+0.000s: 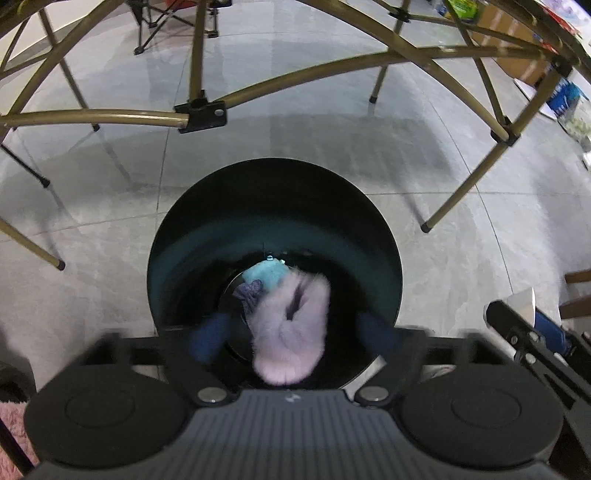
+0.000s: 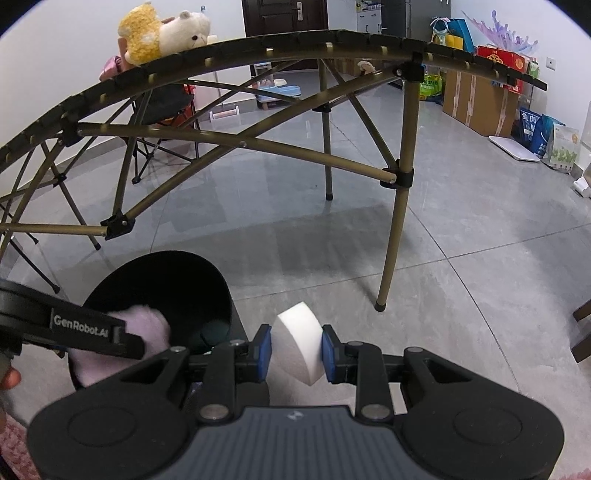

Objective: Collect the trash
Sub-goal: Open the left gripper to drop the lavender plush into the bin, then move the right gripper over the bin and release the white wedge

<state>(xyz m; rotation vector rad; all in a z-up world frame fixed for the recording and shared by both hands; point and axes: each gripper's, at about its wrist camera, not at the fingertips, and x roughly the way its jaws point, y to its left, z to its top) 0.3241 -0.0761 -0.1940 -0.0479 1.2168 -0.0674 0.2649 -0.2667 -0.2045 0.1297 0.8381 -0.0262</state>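
fluffy lilac sock (image 1: 291,325) — blurred, soft

Trash bin (image 1: 273,266) on the floor (image 1: 332,140), near side of the folding table frame (image 1: 295,77). Fluffy item (image 1: 291,325) over the bin mouth, between the spread fingers of the left gripper (image 1: 295,334). Right gripper (image 2: 296,350) right of the bin, foam block (image 2: 297,341) between its pads. Plush toy (image 2: 162,31) on the tabletop, far left. Boxes (image 2: 476,99) far right.
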